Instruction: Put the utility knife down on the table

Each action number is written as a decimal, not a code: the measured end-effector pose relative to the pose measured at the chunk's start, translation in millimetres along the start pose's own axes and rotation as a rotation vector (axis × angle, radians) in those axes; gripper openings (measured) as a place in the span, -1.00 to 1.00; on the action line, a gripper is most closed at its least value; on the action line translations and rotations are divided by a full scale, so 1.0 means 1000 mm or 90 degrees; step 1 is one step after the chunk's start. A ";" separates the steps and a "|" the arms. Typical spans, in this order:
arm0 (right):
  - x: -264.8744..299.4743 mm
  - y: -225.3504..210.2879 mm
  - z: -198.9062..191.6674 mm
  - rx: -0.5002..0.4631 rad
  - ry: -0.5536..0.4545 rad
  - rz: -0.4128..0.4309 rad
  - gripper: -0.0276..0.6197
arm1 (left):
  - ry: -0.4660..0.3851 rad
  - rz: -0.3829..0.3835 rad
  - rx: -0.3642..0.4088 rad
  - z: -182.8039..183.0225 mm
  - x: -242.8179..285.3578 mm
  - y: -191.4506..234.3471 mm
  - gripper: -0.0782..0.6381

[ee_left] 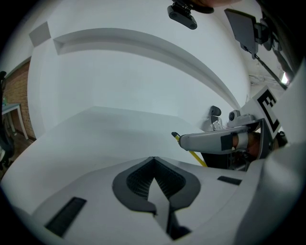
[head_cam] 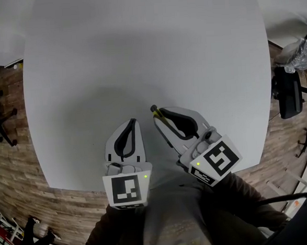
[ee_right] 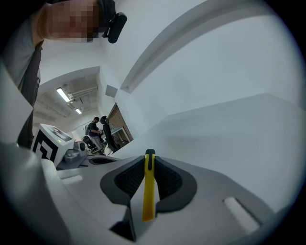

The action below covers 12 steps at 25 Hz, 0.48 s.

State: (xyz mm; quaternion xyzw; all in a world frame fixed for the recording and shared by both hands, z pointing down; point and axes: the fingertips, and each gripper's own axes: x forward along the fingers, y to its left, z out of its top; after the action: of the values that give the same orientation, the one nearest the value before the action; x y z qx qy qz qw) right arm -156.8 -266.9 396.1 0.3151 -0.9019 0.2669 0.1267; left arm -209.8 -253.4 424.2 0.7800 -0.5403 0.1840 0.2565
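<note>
Centrally, a plain white desk [head_cam: 138, 52] on a wood-patterned floor [head_cam: 21, 175], with an office chair [head_cam: 287, 91] at right. Right hand-held gripper [head_cam: 157, 113] clenched on the yellow utility knife [ee_right: 148, 191] over the desk; left hand-held gripper [head_cam: 134, 122] closed on nothing

My utility knife [ee_right: 148, 189] is a skinny yellow stick with a black tip, pinched edge-on between the right gripper's [head_cam: 159, 113] jaws. In my head view its tip pokes out toward 11 o'clock, over the tabletop [head_cam: 138, 52] down near 6 o'clock.
</note>
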 end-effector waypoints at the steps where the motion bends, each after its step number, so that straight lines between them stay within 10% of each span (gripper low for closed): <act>1: 0.001 -0.002 -0.001 0.002 0.002 -0.001 -0.72 | 0.003 -0.001 -0.001 -0.001 0.002 0.000 -0.78; 12: 0.006 -0.009 -0.012 0.011 0.018 -0.006 -0.72 | 0.018 -0.008 -0.007 -0.010 0.011 0.000 -0.78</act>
State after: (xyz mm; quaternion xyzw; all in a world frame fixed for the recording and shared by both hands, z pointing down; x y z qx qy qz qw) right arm -155.1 -269.3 412.3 0.3167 -0.8963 0.2782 0.1377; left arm -206.1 -255.7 439.0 0.7791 -0.5329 0.1903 0.2699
